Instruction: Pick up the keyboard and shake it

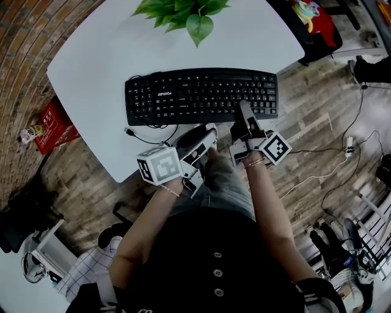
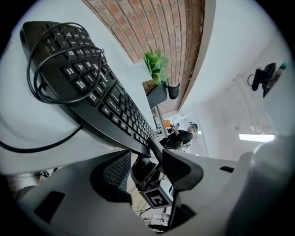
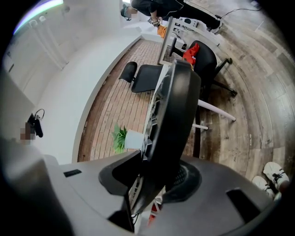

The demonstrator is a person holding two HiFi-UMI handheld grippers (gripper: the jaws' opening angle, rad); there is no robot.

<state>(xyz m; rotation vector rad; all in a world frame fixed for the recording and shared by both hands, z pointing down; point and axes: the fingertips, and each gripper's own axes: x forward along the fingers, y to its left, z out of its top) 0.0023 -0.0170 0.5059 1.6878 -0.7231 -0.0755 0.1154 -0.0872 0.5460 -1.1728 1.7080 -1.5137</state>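
On the white table (image 1: 91,67) above wood floor (image 1: 317,116), right hand-held gripper (image 1: 244,111) pinches keyboard (image 1: 201,95); left hand-held gripper (image 1: 205,136) spread.

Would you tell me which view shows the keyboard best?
The head view: the whole keyboard lies on the table, keys up. The left gripper view shows it slanted, with its cable; the right gripper view, only its edge between the jaws.

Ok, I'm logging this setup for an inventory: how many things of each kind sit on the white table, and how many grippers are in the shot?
Keyboard: 1
Potted plant: 1
Grippers: 2, the left gripper and the right gripper
Total: 4
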